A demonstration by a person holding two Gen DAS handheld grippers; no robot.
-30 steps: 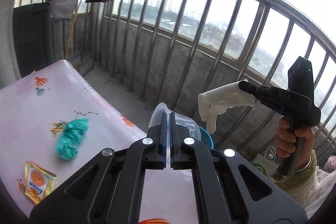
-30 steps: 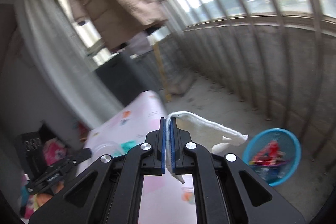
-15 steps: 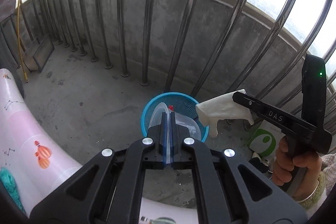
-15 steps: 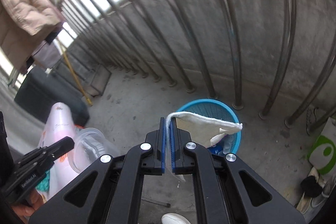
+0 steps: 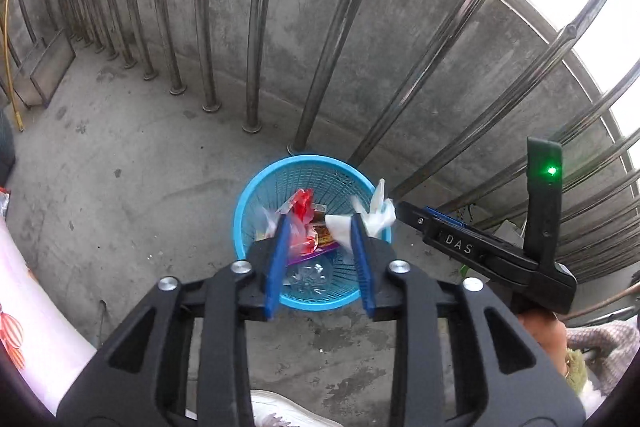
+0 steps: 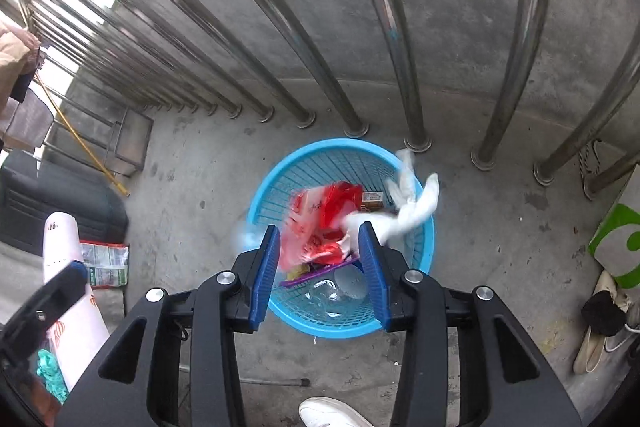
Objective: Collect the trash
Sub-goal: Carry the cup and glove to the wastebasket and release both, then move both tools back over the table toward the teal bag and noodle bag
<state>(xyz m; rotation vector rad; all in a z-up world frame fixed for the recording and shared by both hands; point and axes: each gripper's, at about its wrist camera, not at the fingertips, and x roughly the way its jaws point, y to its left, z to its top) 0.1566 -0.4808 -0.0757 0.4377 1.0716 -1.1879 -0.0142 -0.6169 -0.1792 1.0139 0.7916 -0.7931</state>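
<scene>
Both hand-held grippers point down over a blue mesh basket (image 6: 424, 251) on the concrete floor. The left hand-held gripper (image 5: 320, 259) and right hand-held gripper (image 6: 322, 275) have just been opening; nothing is gripped. A white cloth (image 6: 412, 203) drapes the basket's two o'clock rim; a clear cup (image 6: 340, 287) lies inside among red wrappers (image 6: 324, 219).
</scene>
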